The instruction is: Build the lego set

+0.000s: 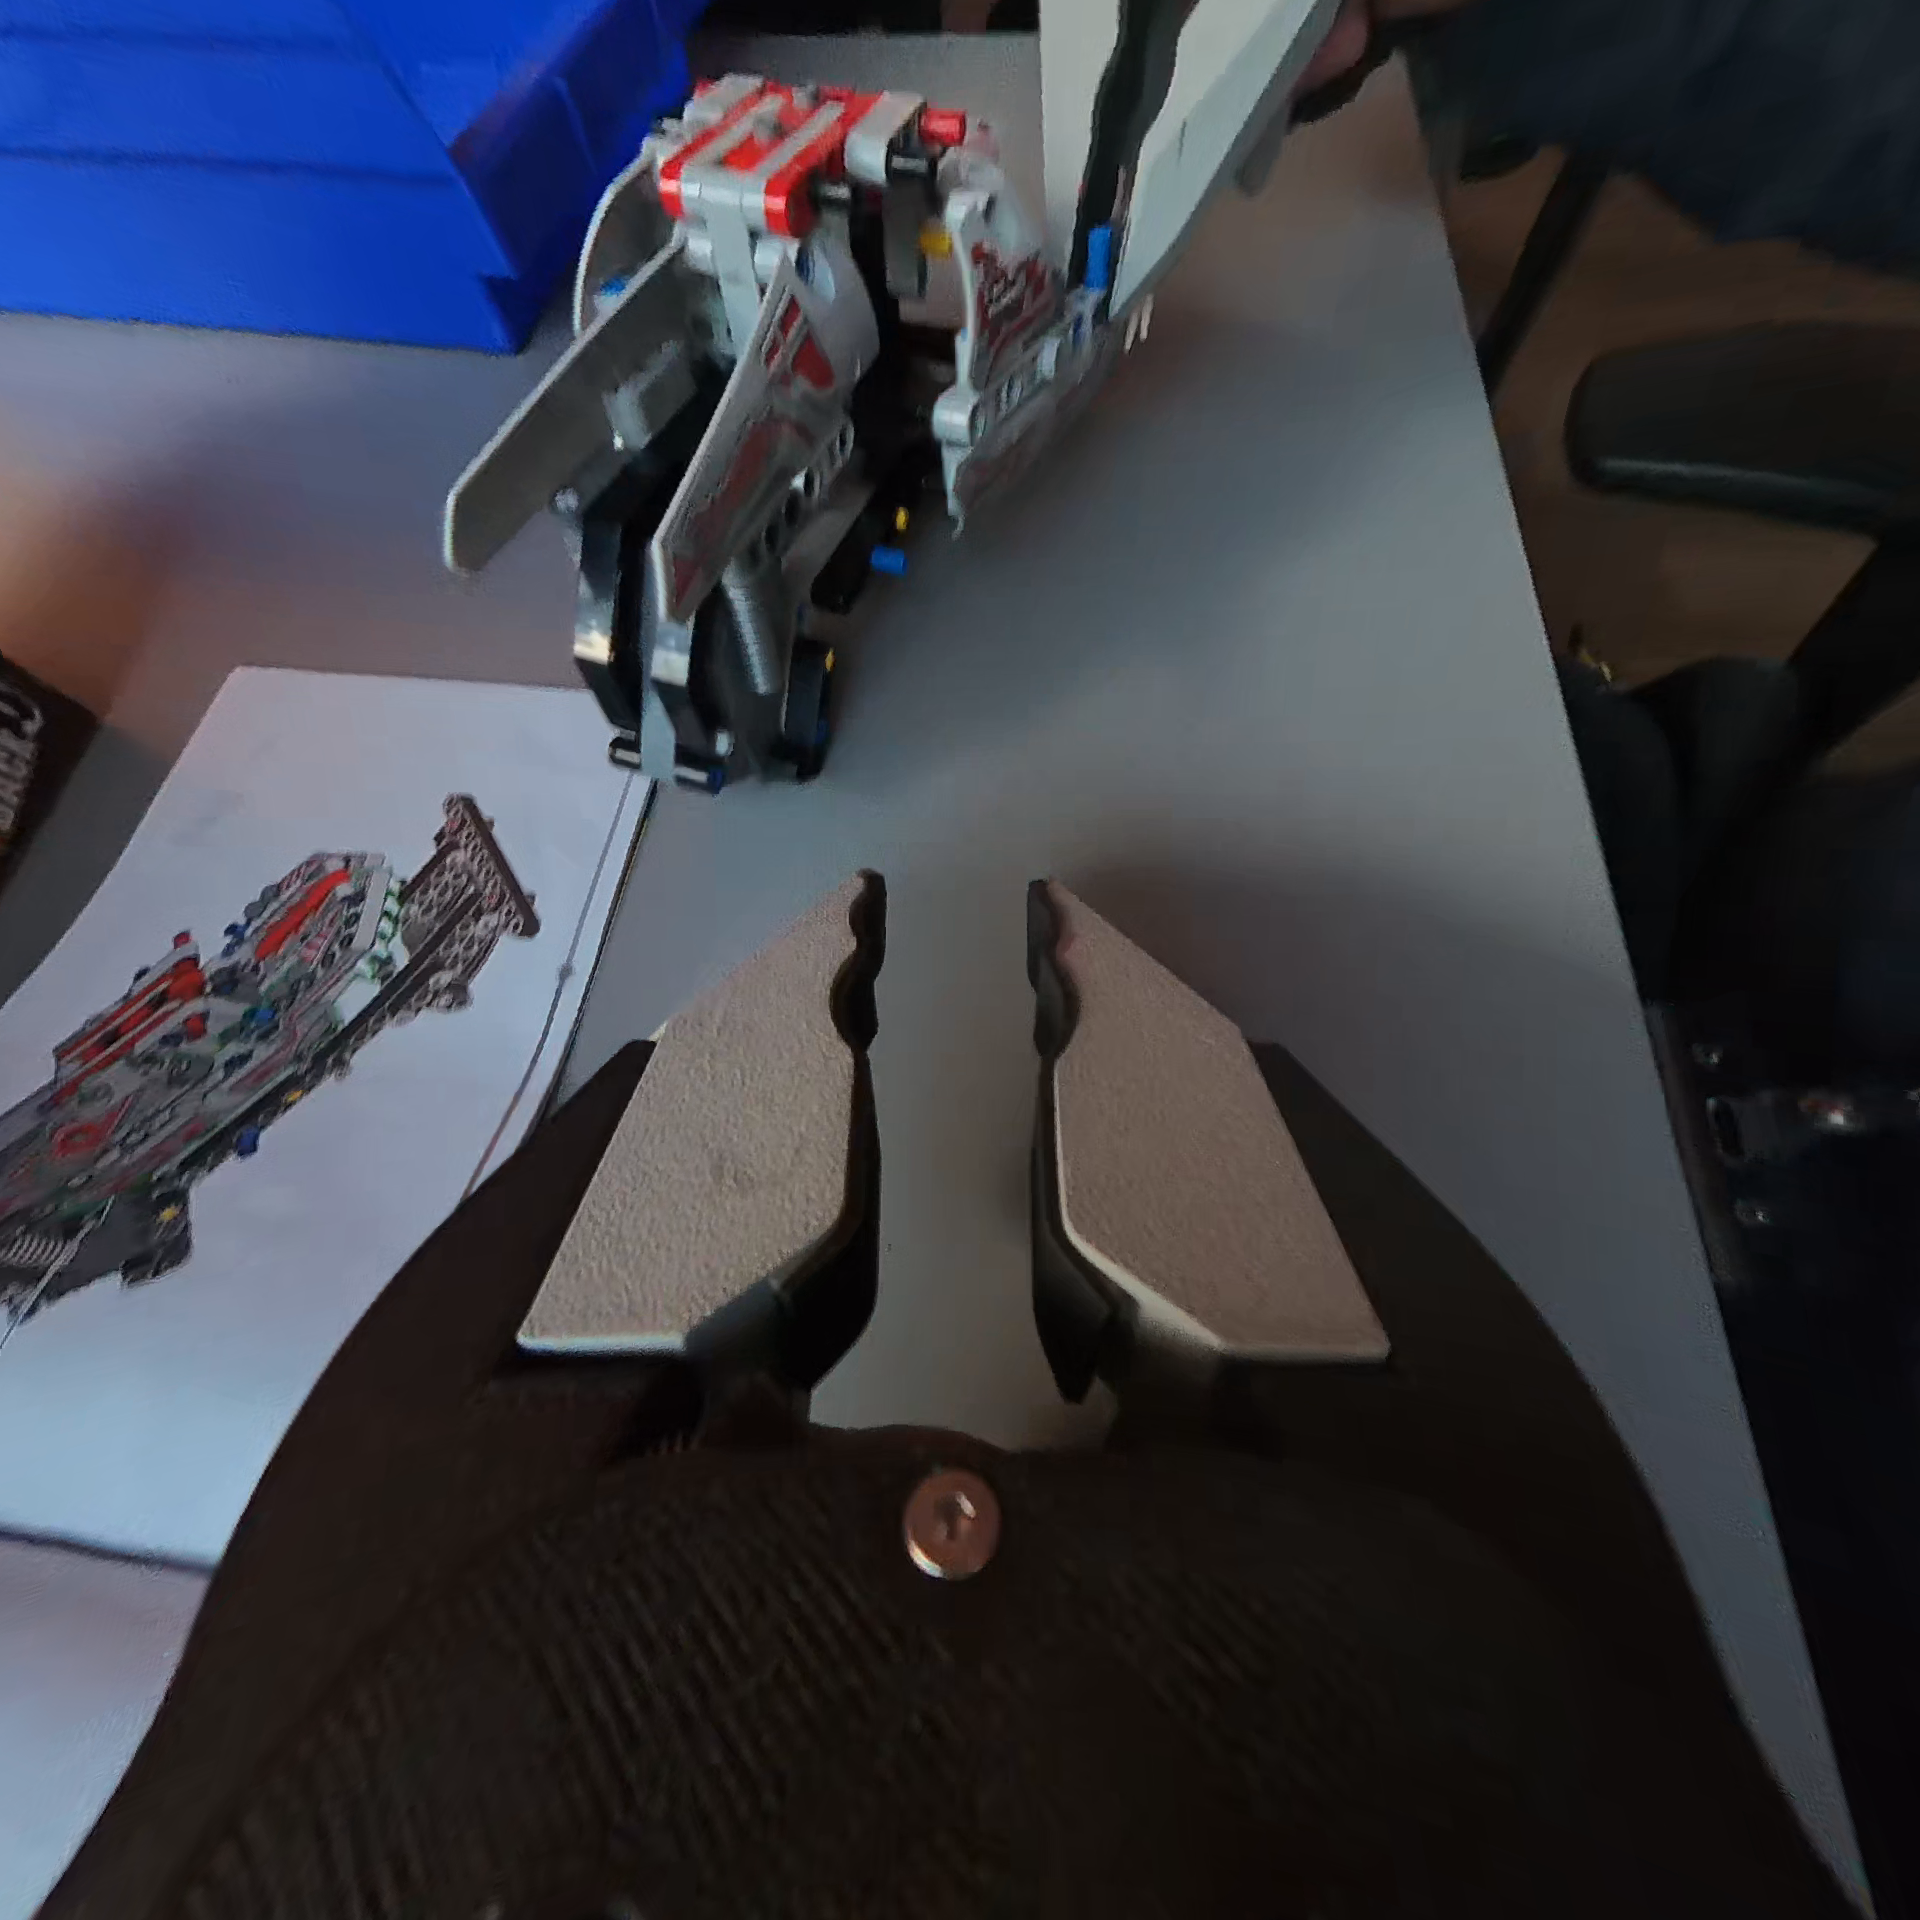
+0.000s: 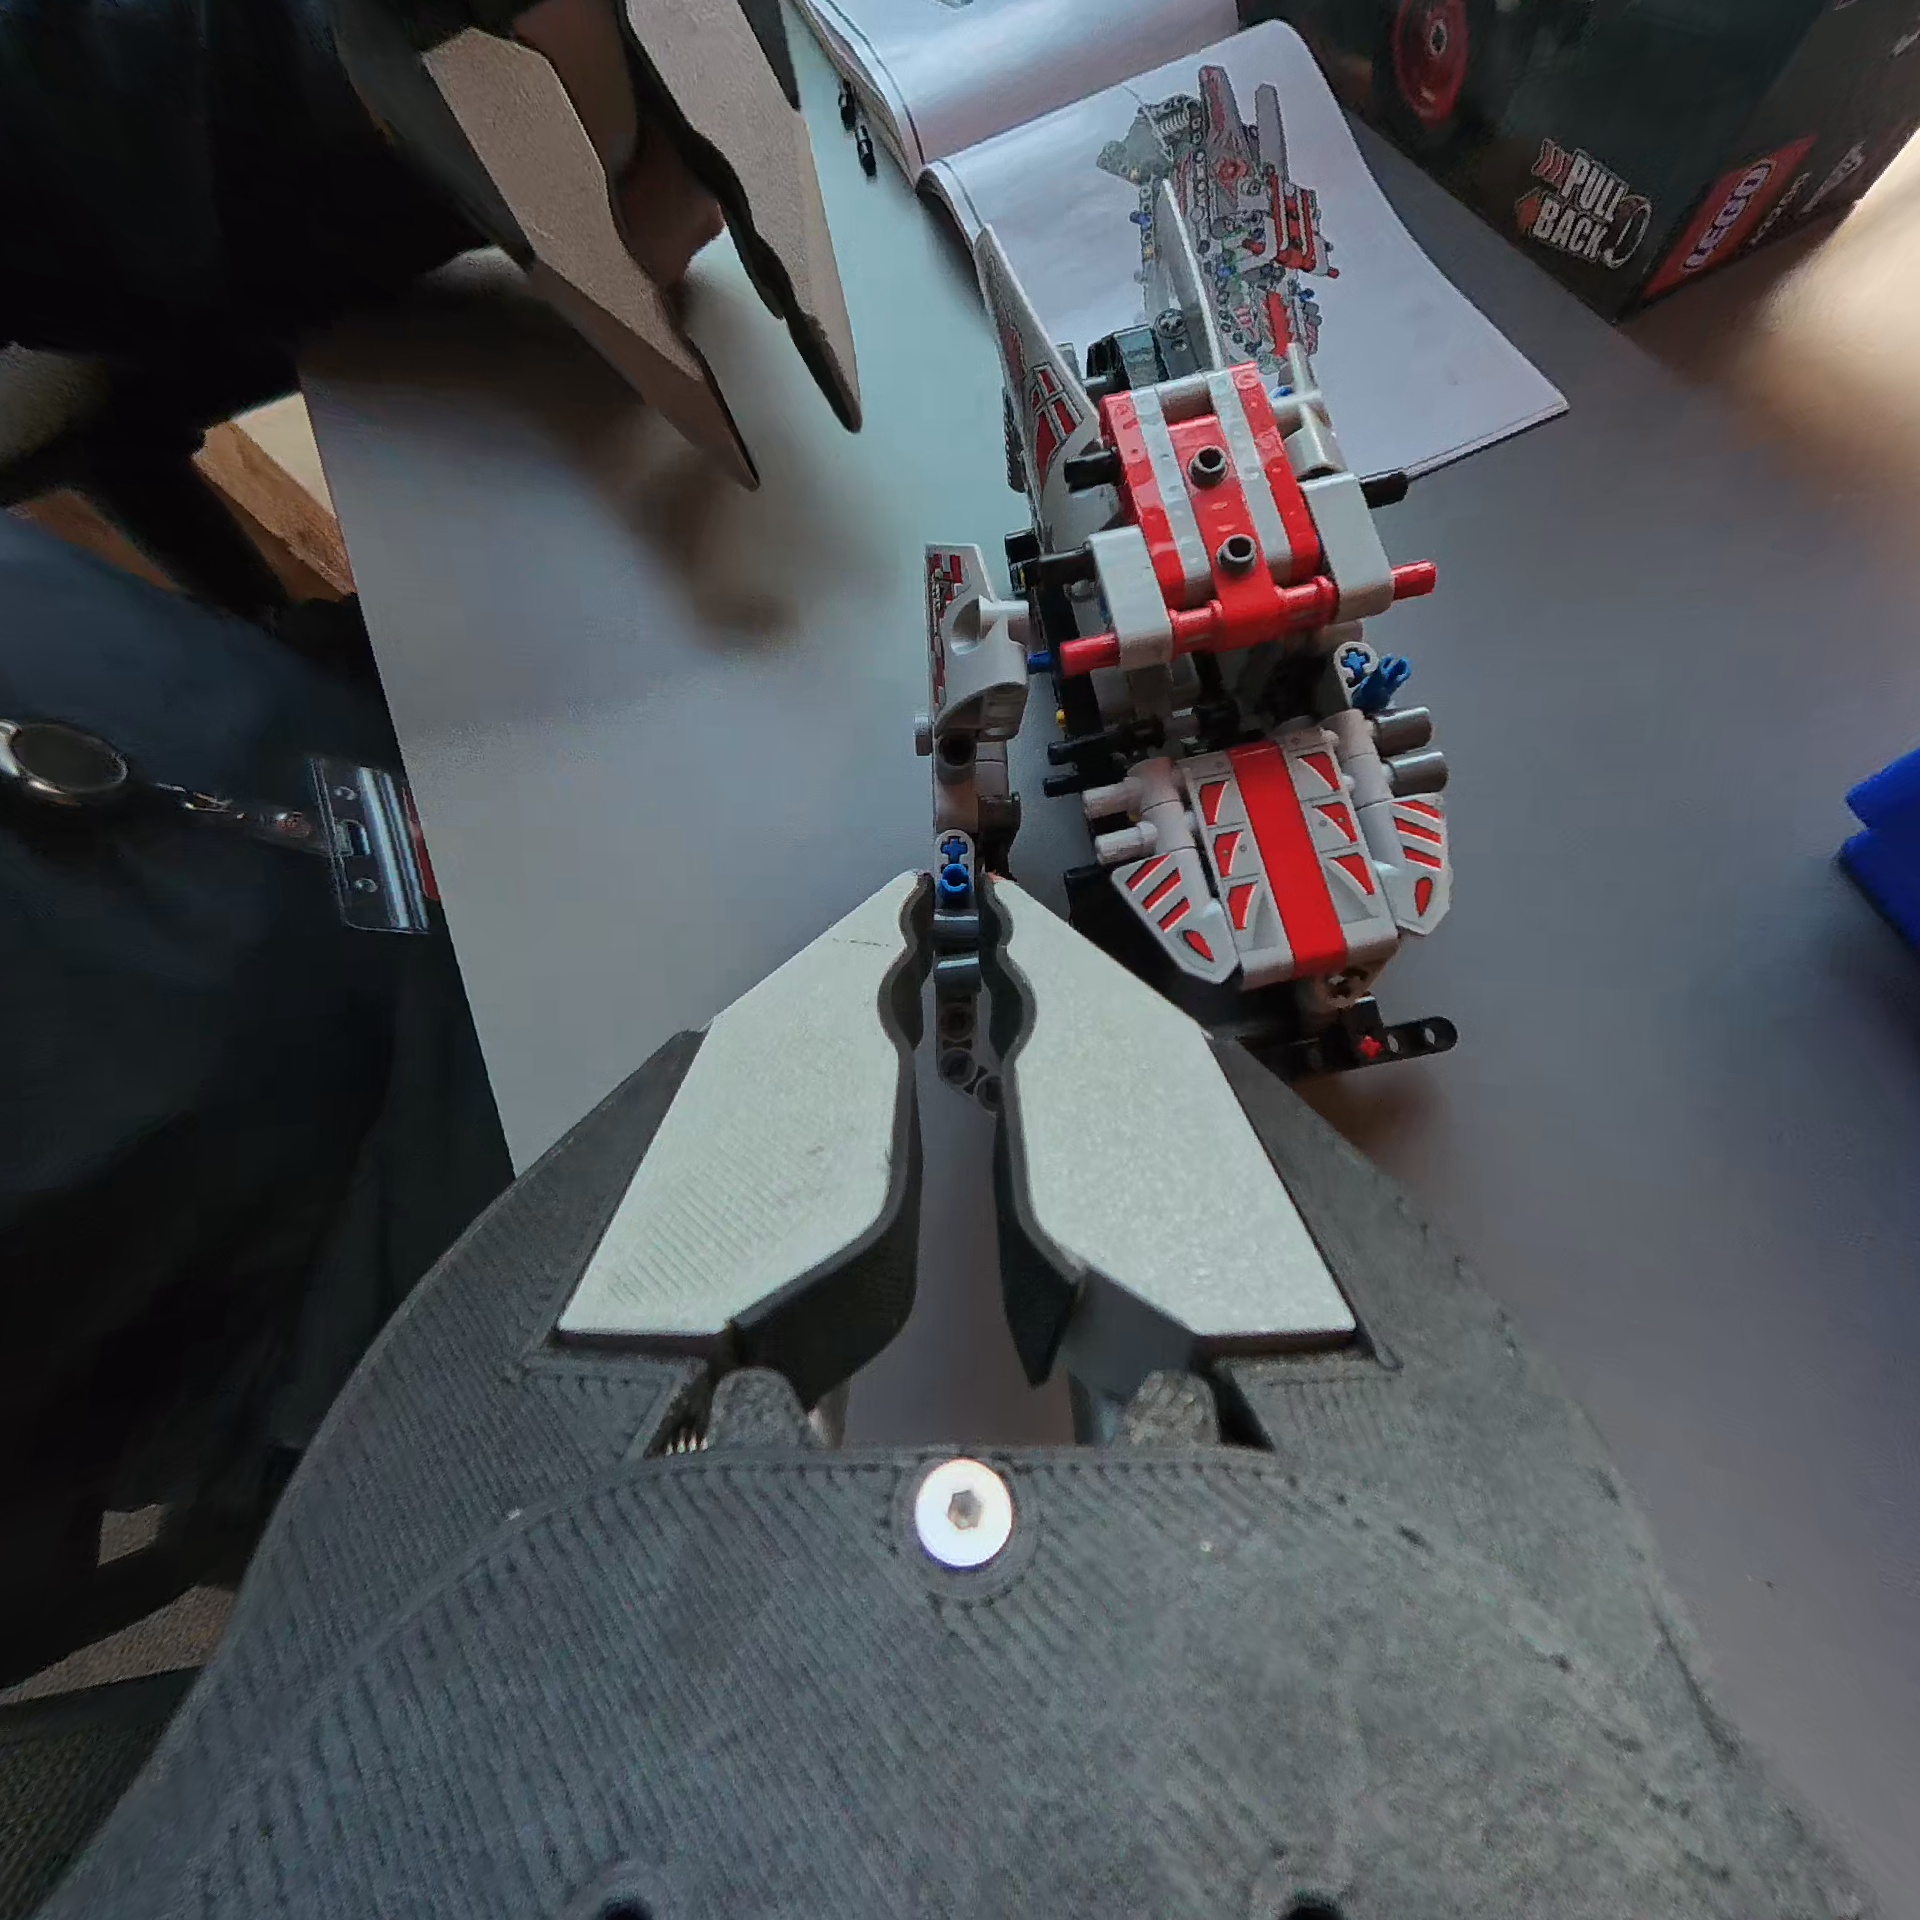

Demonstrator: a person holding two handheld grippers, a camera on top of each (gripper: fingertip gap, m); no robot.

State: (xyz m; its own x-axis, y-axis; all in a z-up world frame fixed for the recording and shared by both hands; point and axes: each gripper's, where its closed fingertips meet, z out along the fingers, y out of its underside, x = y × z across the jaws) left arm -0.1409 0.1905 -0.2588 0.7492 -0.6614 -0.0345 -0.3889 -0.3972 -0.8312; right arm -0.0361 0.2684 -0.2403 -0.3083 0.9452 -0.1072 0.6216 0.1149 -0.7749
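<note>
Nearest the lens, the left gripper (image 1: 956,914) hovers released over bare grey table (image 1: 1195,727), with one open instruction booklet (image 1: 312,1039) to its left and the table edge to its right. One red, grey and black lego model (image 2: 1236,665) sits mid-table beyond, a blue bin (image 1: 260,156) behind it. At the model's side, the right gripper (image 2: 956,904) clenches a grey side beam (image 2: 956,966) bearing a blue pin

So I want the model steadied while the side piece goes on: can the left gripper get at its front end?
Probably yes: the left gripper is open and empty, with only bare table between it and the model.
</note>
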